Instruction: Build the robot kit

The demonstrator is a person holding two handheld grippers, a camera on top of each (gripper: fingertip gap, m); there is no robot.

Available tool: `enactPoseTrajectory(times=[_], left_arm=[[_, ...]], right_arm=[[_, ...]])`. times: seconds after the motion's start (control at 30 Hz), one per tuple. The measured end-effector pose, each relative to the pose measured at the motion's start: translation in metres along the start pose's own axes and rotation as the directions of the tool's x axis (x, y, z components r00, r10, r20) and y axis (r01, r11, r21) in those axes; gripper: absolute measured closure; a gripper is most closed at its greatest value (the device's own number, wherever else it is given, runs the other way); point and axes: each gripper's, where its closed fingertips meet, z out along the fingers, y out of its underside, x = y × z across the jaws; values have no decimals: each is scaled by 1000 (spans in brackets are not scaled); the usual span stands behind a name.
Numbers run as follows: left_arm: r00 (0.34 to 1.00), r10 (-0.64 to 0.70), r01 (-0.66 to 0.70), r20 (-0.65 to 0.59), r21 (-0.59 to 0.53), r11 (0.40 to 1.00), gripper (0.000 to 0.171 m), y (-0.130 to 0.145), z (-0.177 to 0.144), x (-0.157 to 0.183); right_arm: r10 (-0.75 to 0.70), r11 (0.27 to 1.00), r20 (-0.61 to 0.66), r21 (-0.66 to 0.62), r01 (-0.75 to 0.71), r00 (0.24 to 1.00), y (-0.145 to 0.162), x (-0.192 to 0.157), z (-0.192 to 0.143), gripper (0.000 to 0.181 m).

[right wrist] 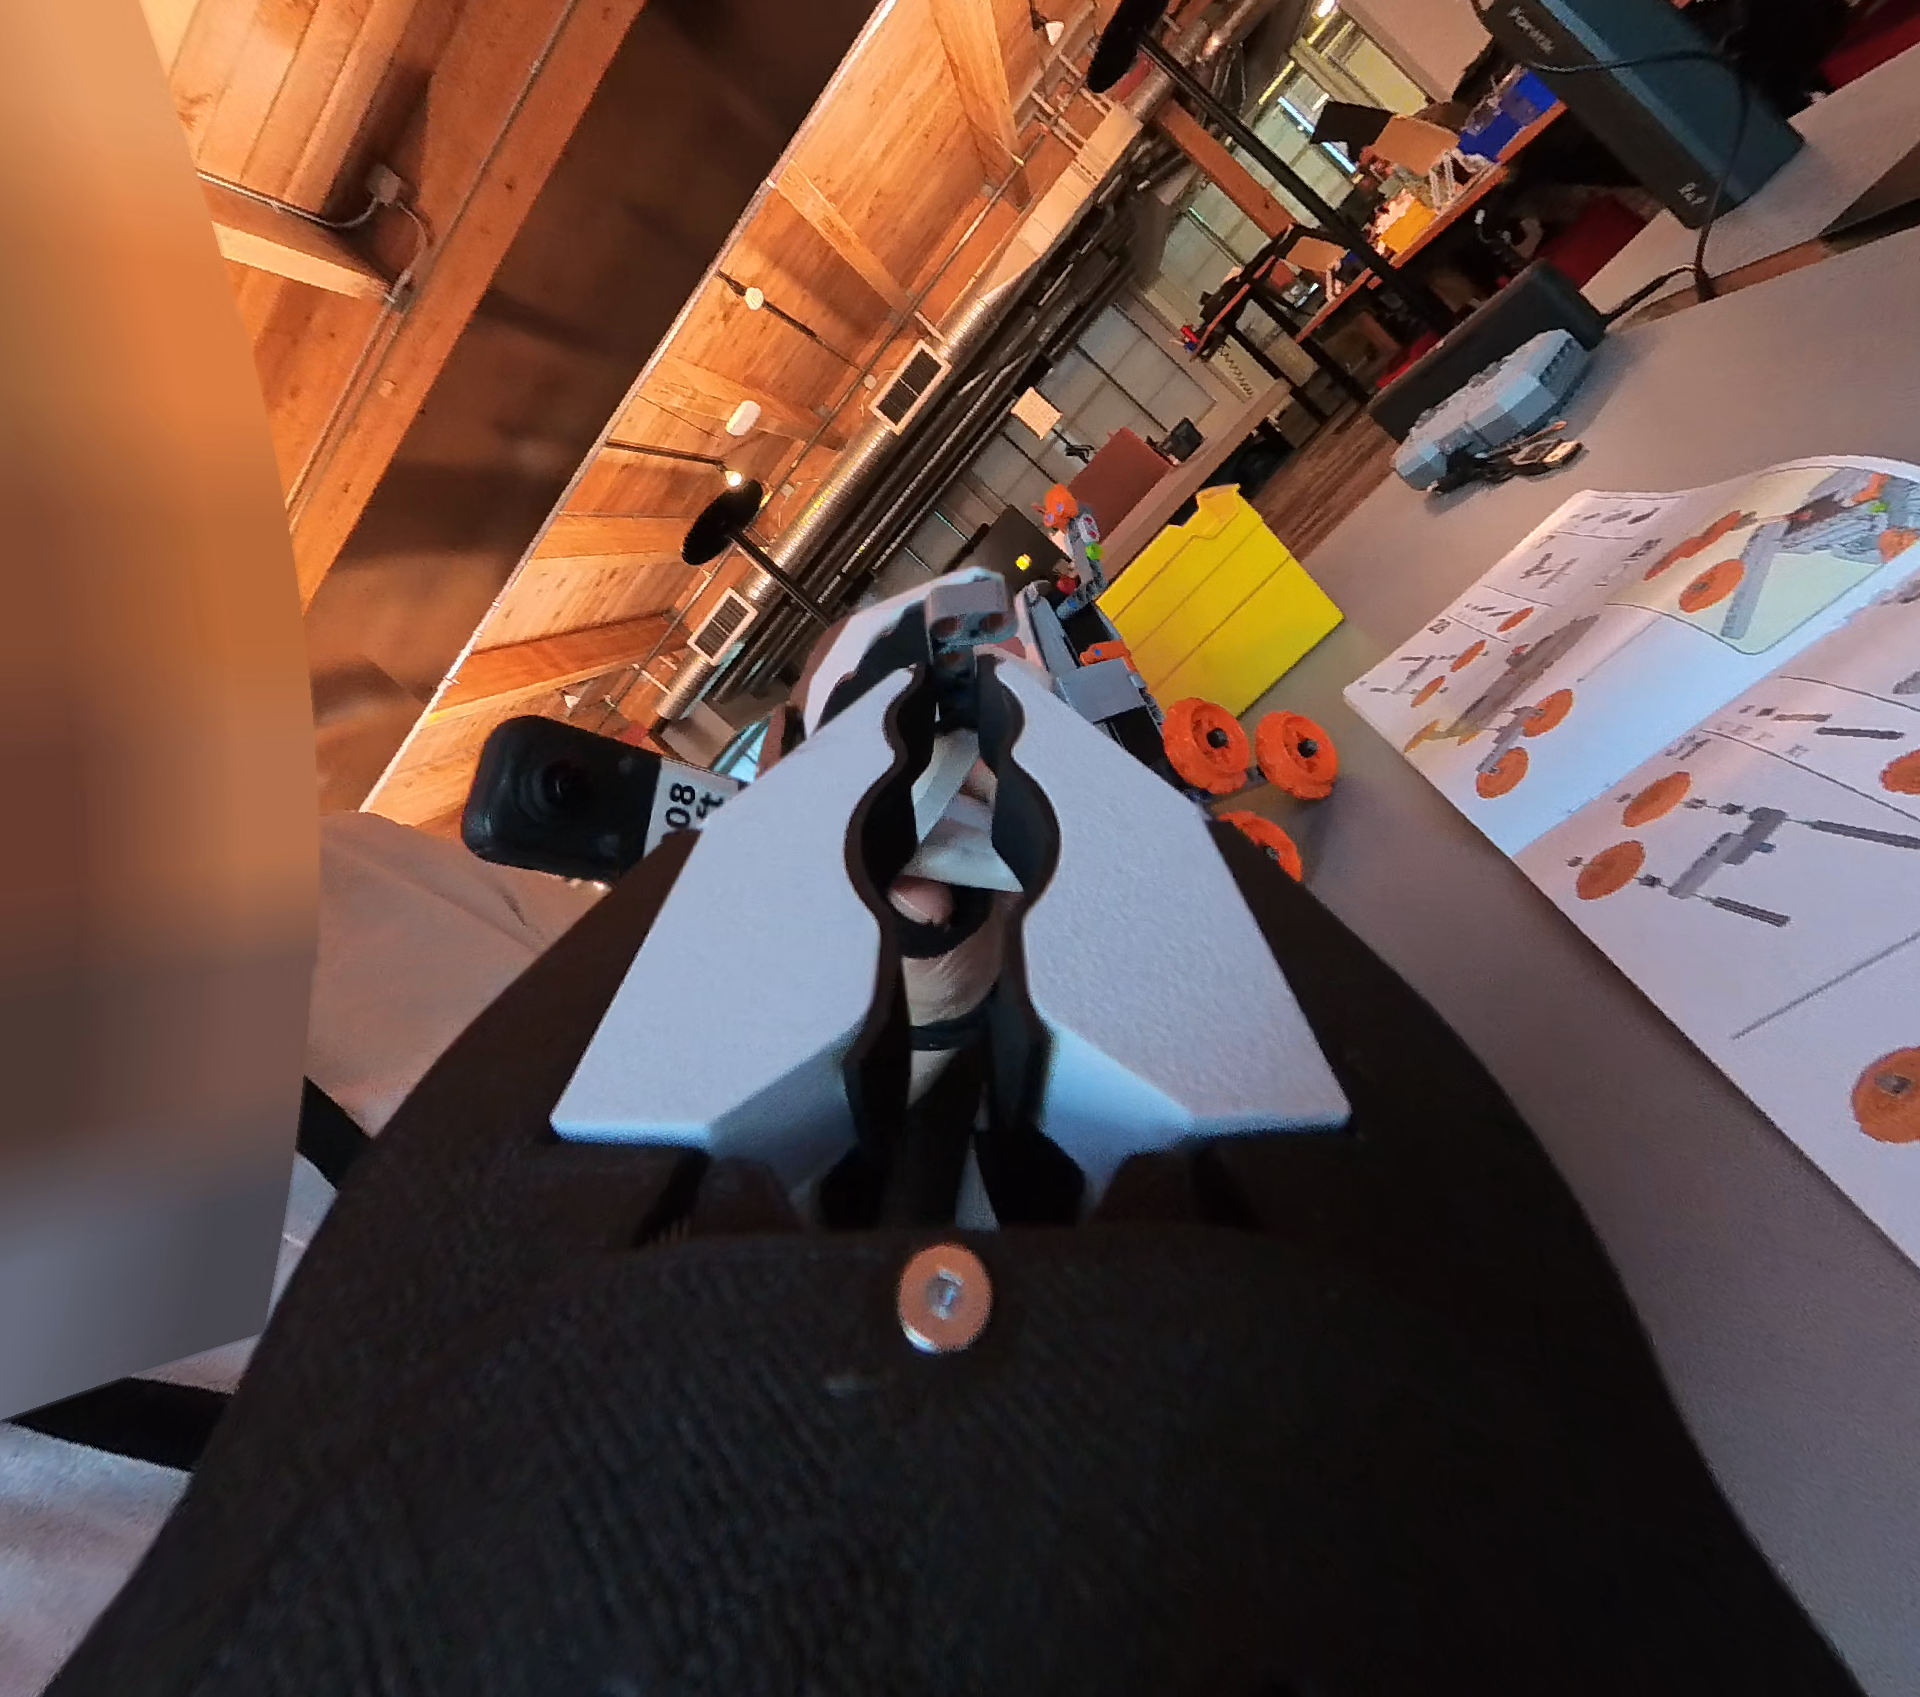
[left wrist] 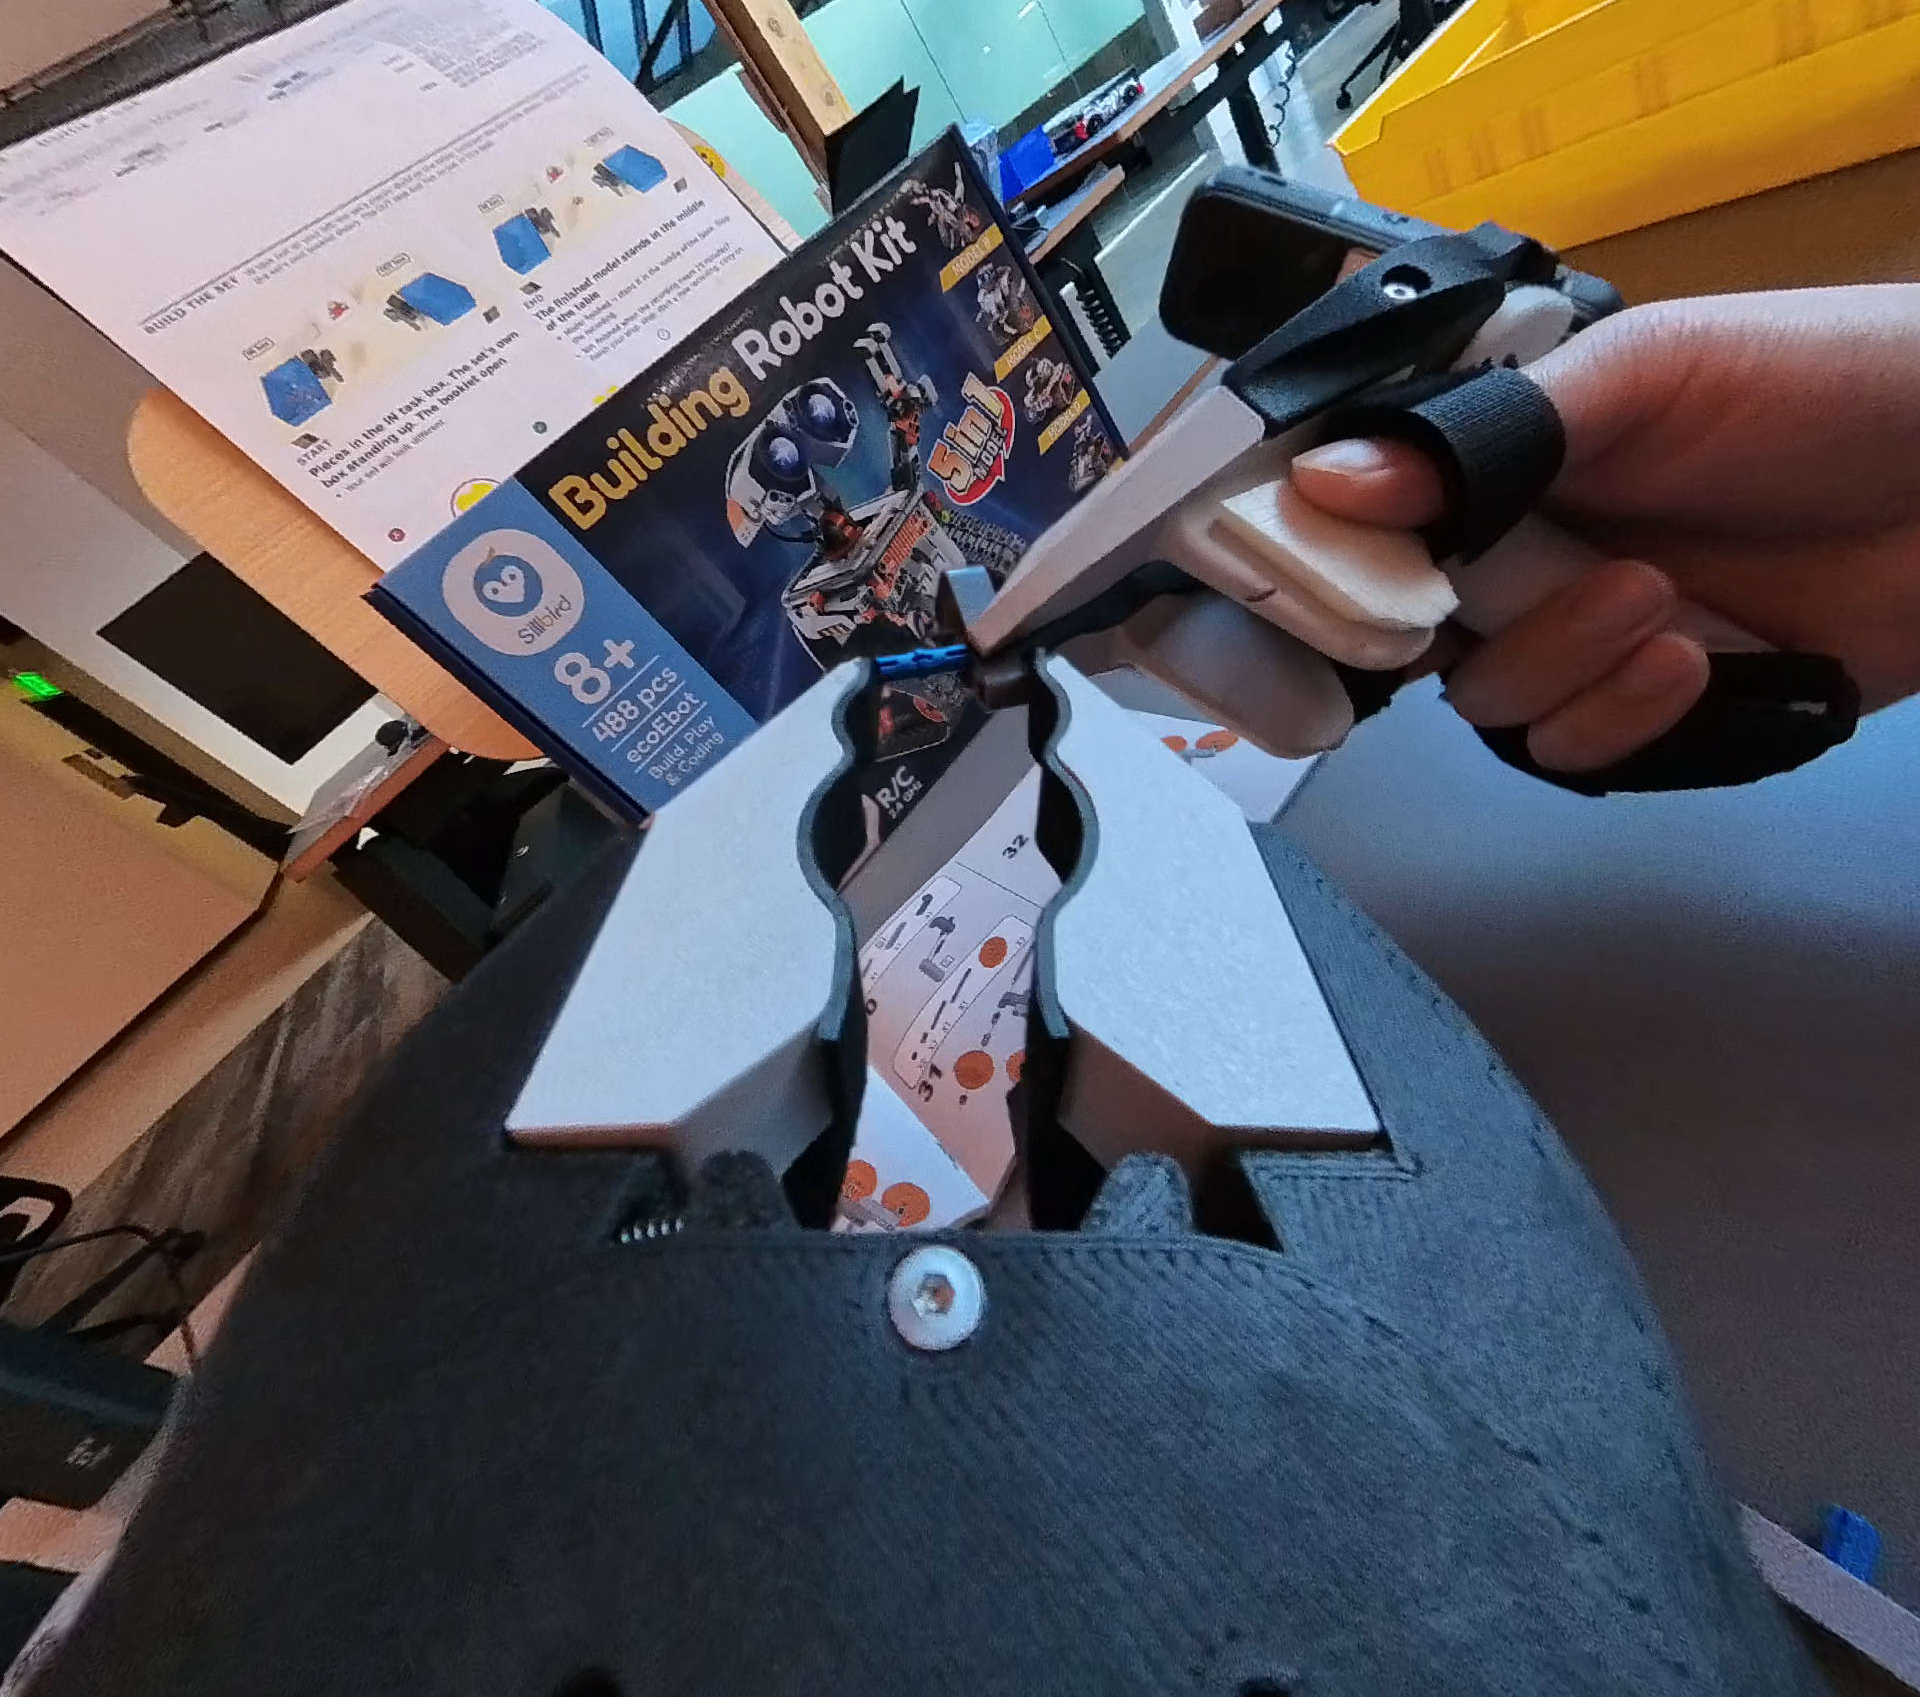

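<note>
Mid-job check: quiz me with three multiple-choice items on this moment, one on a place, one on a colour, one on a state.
1. Where is the open booklet?
A) flat on the table
B) inside a bin
C) propped against a wall

2. What colour is the pin between the left gripper's fingertips?
A) red
B) blue
C) green

3. The right gripper is:
A) wide open, empty
B) shut on a small grey piece
C) out of view

Key: 1A, its pages lie spread on the grey top; 2B, it shows blue in the left wrist view; 3B, its fingertips pinch the piece's base.
</note>
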Motion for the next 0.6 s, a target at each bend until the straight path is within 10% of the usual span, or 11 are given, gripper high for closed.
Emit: enactPoseTrajectory(times=[0.6], left_arm=[[988, -122, 114, -98, -81, 990, 146, 11, 3, 8]], right_arm=[[11, 999, -58, -51, -14, 998, 5, 10, -5, 175]])
